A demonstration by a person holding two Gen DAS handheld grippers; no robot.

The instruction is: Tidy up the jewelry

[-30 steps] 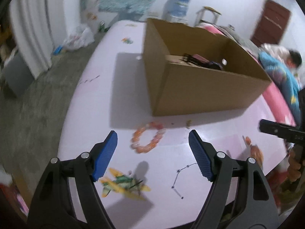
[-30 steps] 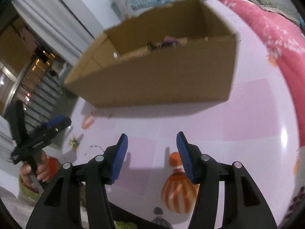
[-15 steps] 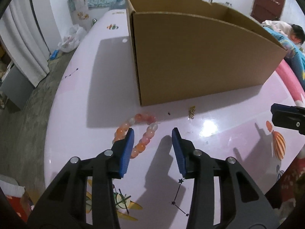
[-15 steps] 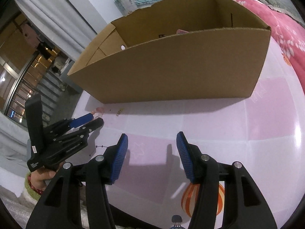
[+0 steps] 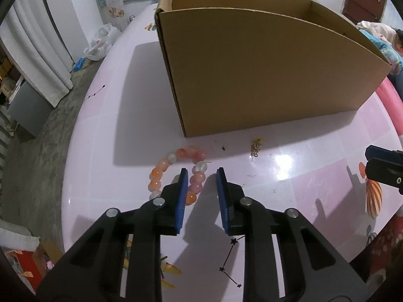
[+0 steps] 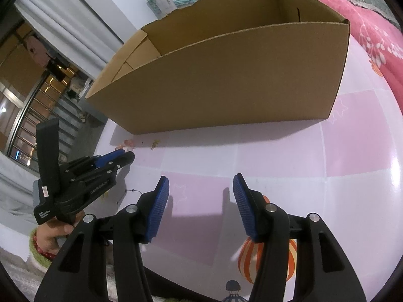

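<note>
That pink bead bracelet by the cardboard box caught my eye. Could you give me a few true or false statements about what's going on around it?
1. The bead bracelet lies on the table outside the cardboard box. True.
2. The left gripper is closing around one side of the bracelet. True.
3. The right gripper holds a small gold trinket. False: nothing is between its open jaws.
4. The gold trinket sits inside the box. False: it lies on the table before it.

The glossy pink table (image 5: 314,166) carries a cardboard box (image 5: 264,75), a bead bracelet (image 5: 173,173) and a small gold trinket (image 5: 255,148).
</note>
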